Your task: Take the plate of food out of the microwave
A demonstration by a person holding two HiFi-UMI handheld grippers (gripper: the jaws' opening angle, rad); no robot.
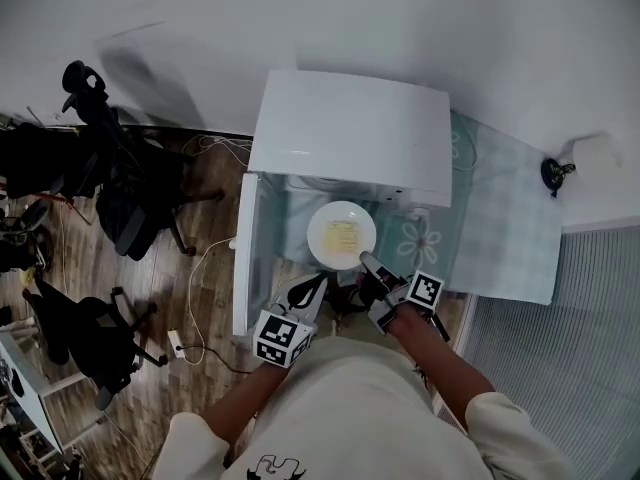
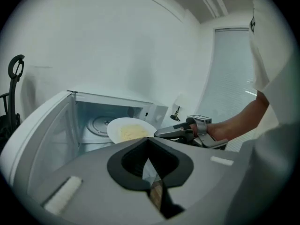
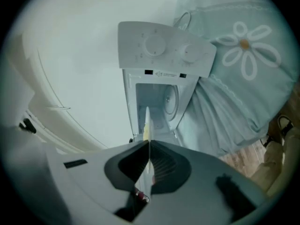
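Pinching the plate (image 1: pixel 341 234) by its rim, the right claw (image 1: pixel 366 260) is clenched; left claw (image 1: pixel 321 280) clenched, empty

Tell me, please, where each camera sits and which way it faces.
Head view: on the head, looking steeply down at the open microwave, plate, left gripper, right gripper, both forearms.
Left gripper view: on the left gripper, facing along its closed jaws into the microwave; right forearm and shirt show.
Right gripper view: on the right gripper, rolled sideways, facing the microwave's front along jaws clamping the plate's rim; no arm shows.
Shared: all three show microwave and plate.
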